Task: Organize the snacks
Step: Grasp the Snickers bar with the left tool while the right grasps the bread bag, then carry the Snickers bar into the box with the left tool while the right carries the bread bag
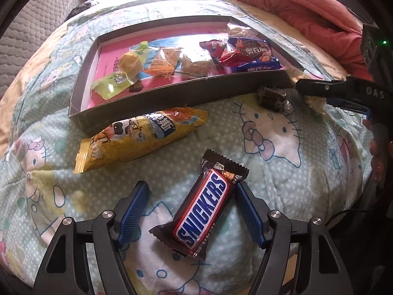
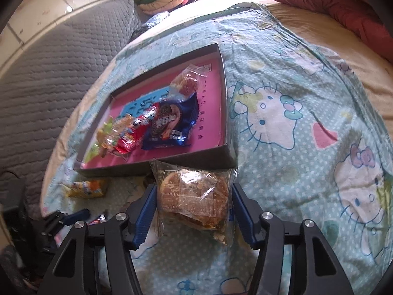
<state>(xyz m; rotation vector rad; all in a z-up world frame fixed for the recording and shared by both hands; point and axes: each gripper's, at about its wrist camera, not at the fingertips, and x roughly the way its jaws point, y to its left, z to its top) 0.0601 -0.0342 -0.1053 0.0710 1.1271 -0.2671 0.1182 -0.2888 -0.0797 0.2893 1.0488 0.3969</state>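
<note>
Left gripper (image 1: 190,191) was wide open around Snickers bar (image 1: 200,212); right gripper (image 2: 194,193) clamped wrapped pastry (image 2: 194,198) just short of box (image 2: 196,161).

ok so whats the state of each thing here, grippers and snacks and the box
left gripper: open, fingers either side of the Snickers bar
Snickers bar: sealed, lying on the bedsheet
right gripper: shut on the clear-wrapped pastry
clear-wrapped pastry: sealed, held just outside the box
box: open-topped, holding several snacks
yellow snack bag: lying outside, against the box wall
dark wrapped candy: outside the box
</note>
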